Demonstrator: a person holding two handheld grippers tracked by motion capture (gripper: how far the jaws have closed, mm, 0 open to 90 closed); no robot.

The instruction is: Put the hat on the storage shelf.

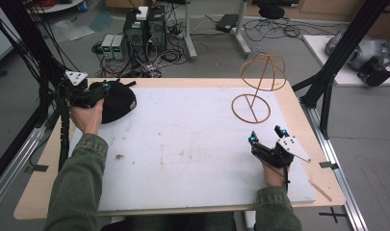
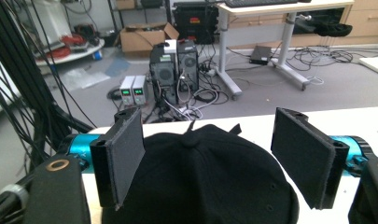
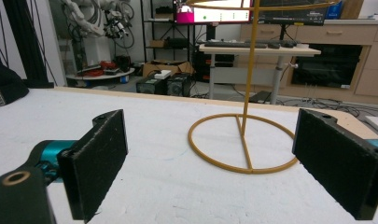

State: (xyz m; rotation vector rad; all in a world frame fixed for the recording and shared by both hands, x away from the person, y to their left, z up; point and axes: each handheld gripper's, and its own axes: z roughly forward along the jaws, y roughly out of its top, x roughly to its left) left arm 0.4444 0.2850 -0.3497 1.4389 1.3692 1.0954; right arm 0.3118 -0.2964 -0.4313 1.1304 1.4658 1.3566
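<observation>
One cap button [image 2: 190, 138], left gripper view

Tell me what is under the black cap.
The black cap lies on the white mat near its far left corner, with the left gripper open around it. Whatever is beneath its crown is covered.

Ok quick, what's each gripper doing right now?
Left gripper: open, jaws astride the black cap, pads not pressing it.
Right gripper: open, holding nothing, facing the wire stand.

One black cap [image 1: 116, 100], one wire hat stand [image 1: 258, 86], two grippers [image 1: 97, 89] [image 1: 266, 135] on one table [image 1: 183, 139]
</observation>
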